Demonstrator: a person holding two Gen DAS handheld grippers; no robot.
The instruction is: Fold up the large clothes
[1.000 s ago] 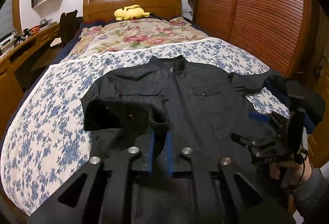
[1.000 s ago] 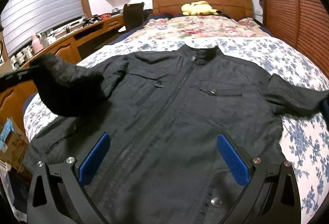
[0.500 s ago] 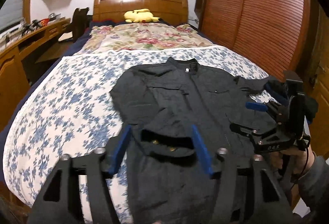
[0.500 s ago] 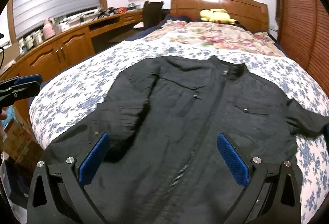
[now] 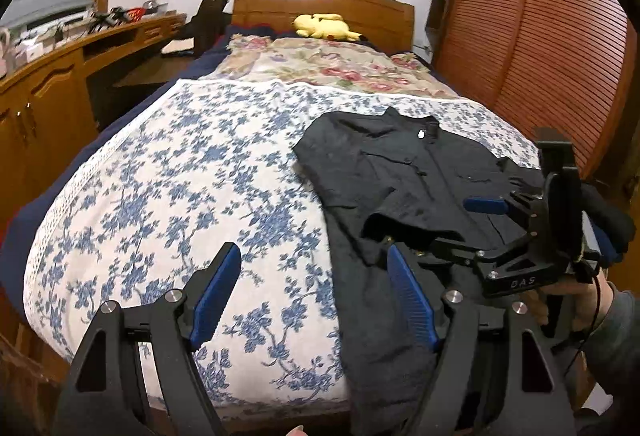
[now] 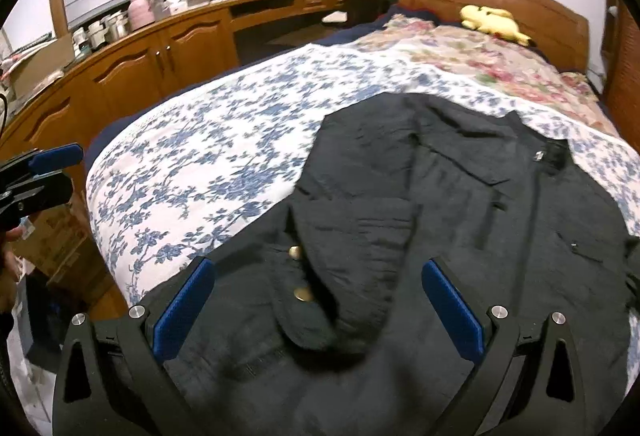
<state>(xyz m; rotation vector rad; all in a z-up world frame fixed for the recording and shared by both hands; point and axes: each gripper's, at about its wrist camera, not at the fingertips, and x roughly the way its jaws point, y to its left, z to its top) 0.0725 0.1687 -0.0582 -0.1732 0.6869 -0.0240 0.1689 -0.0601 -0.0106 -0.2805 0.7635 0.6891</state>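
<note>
black zip-front jacket [image 6: 460, 220] lying flat on the blue-flowered white bedspread [image 5: 192, 172], one sleeve folded across its chest.
left gripper [image 5: 314, 294] is opening, jaws wide over the bedspread just beside the jacket, nothing between them; right gripper [image 6: 316, 306] hangs above the jacket's folded sleeve, jaws spread, gripping nothing.

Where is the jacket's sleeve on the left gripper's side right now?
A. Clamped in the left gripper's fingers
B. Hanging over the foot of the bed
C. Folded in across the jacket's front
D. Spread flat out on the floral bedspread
C: the sleeve lies folded over the front of the black jacket, its cuff snaps showing, while the left gripper is opening with nothing between its fingers.
</note>
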